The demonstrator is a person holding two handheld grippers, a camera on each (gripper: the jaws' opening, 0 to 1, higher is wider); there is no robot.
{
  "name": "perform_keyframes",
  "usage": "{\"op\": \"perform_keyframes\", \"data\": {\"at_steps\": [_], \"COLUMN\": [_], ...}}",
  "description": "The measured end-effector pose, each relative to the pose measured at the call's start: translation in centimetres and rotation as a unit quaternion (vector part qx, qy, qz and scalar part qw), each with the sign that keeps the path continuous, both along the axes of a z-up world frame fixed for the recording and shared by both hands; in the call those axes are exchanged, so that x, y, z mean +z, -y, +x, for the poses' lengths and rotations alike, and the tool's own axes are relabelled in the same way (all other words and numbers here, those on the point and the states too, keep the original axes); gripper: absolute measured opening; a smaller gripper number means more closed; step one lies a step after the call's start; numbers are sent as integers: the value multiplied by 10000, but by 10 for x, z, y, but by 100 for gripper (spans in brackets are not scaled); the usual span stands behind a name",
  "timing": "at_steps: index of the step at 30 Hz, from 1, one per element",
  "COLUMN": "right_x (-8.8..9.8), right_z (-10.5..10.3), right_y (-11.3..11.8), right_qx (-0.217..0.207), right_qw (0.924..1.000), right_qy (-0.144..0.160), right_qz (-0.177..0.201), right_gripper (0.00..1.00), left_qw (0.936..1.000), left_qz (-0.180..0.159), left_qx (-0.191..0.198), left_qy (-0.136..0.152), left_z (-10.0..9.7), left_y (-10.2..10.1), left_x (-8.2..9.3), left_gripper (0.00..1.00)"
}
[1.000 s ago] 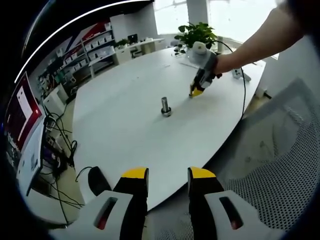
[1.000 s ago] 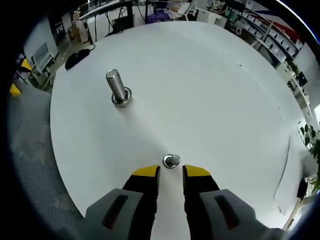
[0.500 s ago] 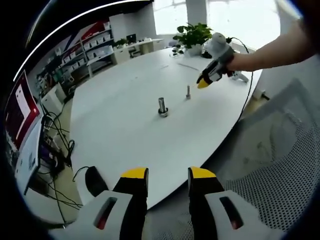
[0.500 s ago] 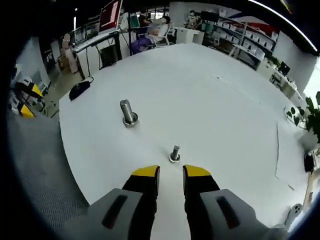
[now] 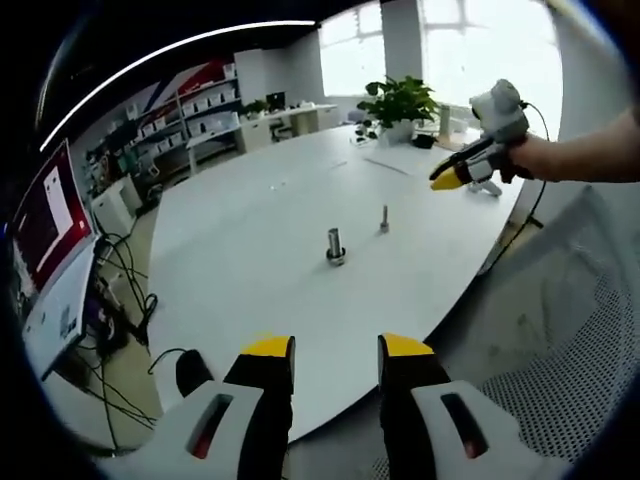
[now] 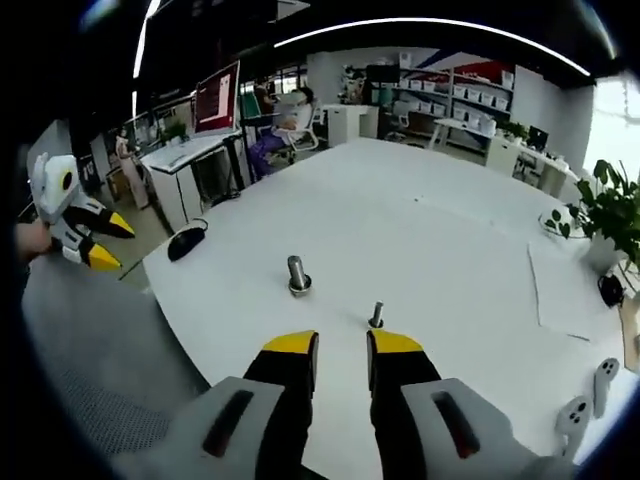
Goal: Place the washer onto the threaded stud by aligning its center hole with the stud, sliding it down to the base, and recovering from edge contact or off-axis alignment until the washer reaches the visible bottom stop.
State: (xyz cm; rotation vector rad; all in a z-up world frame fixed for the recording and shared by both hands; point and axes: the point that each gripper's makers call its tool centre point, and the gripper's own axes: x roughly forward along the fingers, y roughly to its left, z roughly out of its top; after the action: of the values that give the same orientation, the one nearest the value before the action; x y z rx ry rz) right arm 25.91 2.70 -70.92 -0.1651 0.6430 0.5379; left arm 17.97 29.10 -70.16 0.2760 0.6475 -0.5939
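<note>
Two upright metal pieces stand mid-table on the white round table [image 5: 250, 260] [image 6: 450, 260]. One is a thick threaded stud [image 5: 335, 244] [image 6: 297, 274] with a wide ring at its foot. The other is a thin stud [image 5: 384, 218] [image 6: 376, 315] with a small collar at its base, too small to tell if that is the washer. My right gripper [image 6: 342, 345] [image 5: 447, 181] hovers off the table's edge, well back from the thin stud, open and holding nothing. My left gripper [image 5: 337, 347] [image 6: 103, 242] stays beyond the opposite edge, open with nothing in it.
A black mouse [image 5: 190, 366] [image 6: 187, 240] lies near the table edge on the left gripper's side. A potted plant [image 5: 400, 100] [image 6: 598, 215] and a paper sheet [image 6: 560, 285] sit at the far side. A mesh chair [image 5: 540, 350] is close by, and a monitor [image 5: 45, 215] stands off the table.
My right gripper has drawn back and up from the thin stud, which now stands free and farther from its jaws. The left gripper stayed open at the edge.
</note>
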Motion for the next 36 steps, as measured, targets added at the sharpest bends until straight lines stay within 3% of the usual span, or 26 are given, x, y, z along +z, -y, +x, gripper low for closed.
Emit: {"op": "perform_keyframes", "data": {"at_steps": [6,9,13,18,30,33,36], "right_x": [21,26,29,26,33,28,30], "right_z": [-23,-34,-47,-63,-70,-74,-74], "right_y": [4,9,12,12,4,-1,-2], "right_qx": [-244,-279,-466,-539,-591,-589,-512], "right_qw": [9994,9993,9978,9976,9958,9959,9965], "right_qy": [73,143,60,77,346,236,332], "right_qz": [254,190,465,426,600,649,577], "right_gripper": [24,25,25,25,28,30,30], "left_qw": [9994,9988,9971,9962,9909,9909,9911], "left_qz": [-266,-351,-534,-597,-867,-850,-827], "left_qx": [87,172,276,274,439,469,500], "left_qy": [179,300,464,567,927,931,918], "left_z": [4,7,11,12,16,17,18], "left_y": [0,-2,-4,-2,-7,-8,-9], "left_x": [11,16,26,30,48,48,47], "left_gripper": [31,32,33,33,32,32,32]}}
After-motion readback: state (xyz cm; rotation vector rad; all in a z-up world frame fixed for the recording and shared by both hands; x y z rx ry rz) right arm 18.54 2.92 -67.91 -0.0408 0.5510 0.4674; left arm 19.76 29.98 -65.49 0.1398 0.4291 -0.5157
